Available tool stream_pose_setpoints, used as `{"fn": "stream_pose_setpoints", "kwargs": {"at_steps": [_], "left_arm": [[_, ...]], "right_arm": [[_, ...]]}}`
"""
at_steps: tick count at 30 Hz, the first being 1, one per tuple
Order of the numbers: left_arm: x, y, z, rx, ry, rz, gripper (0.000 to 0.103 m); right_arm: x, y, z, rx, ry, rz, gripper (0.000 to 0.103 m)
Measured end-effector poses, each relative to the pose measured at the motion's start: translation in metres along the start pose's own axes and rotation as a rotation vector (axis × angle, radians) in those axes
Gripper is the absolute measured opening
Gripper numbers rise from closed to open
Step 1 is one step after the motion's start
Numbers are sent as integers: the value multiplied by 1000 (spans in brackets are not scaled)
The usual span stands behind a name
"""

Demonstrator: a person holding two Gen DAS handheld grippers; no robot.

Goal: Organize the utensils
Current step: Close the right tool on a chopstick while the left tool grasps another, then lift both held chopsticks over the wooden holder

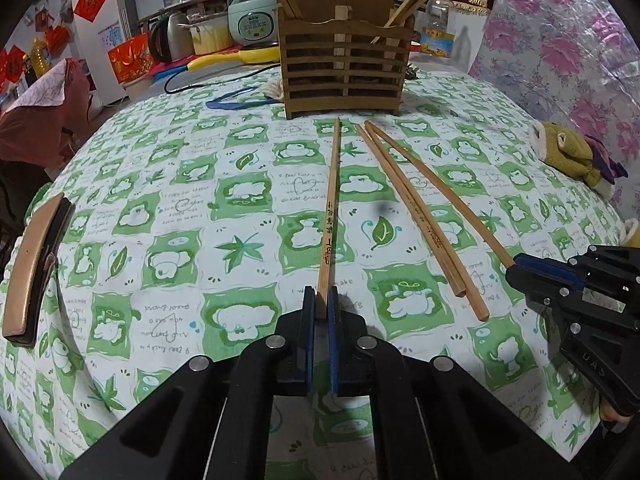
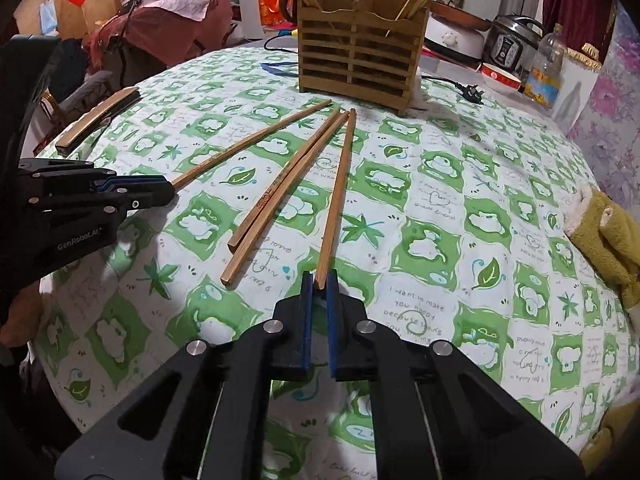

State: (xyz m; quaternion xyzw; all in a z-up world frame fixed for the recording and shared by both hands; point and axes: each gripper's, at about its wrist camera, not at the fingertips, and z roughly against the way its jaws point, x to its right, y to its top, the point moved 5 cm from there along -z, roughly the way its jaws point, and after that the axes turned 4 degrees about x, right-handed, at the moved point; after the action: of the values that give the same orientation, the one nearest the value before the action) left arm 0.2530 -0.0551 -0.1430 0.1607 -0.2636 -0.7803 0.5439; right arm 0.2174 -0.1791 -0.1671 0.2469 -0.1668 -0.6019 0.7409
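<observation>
My left gripper (image 1: 321,300) is shut on the near end of a wooden chopstick (image 1: 331,200) that lies on the green-patterned tablecloth and points toward the slatted wooden holder (image 1: 344,64). My right gripper (image 2: 319,284) is shut on the near end of another chopstick (image 2: 338,196), which also lies flat. Between them rest two loose chopsticks (image 2: 280,196), side by side. The holder (image 2: 360,52) stands at the far side with several chopsticks upright in its outer compartments. Each gripper shows in the other's view: the right gripper (image 1: 514,266), the left gripper (image 2: 170,194).
A tan strap-like item (image 1: 32,264) lies at the table's left edge. A green plush toy (image 1: 568,152) sits at the right edge. A blue band (image 1: 236,100) and a power plug (image 2: 472,92) lie near the holder. Pots, cookers and a bottle crowd the back.
</observation>
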Motion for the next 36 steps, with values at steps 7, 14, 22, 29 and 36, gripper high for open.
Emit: {"fn": "stream_pose_setpoints", "kwargs": {"at_steps": [7,14,22,29,36], "left_arm": [[1,1,5,31,1,-1,6],[5,14,28,85,-5,13,6],[16,56,99,233,-10,9,6],[30,85,148,305,-56,-14,6],[44,116,158,321,-68,-59,6]], "right_arm": [[4,2,13,75,-17,-24,7],[18,13,43,195,-47,-81,7],[29,54,118,381,-33,-126,7],[32,75,151,442,-13,-133,7],[34,99,155,458,-12,-119,7]]}}
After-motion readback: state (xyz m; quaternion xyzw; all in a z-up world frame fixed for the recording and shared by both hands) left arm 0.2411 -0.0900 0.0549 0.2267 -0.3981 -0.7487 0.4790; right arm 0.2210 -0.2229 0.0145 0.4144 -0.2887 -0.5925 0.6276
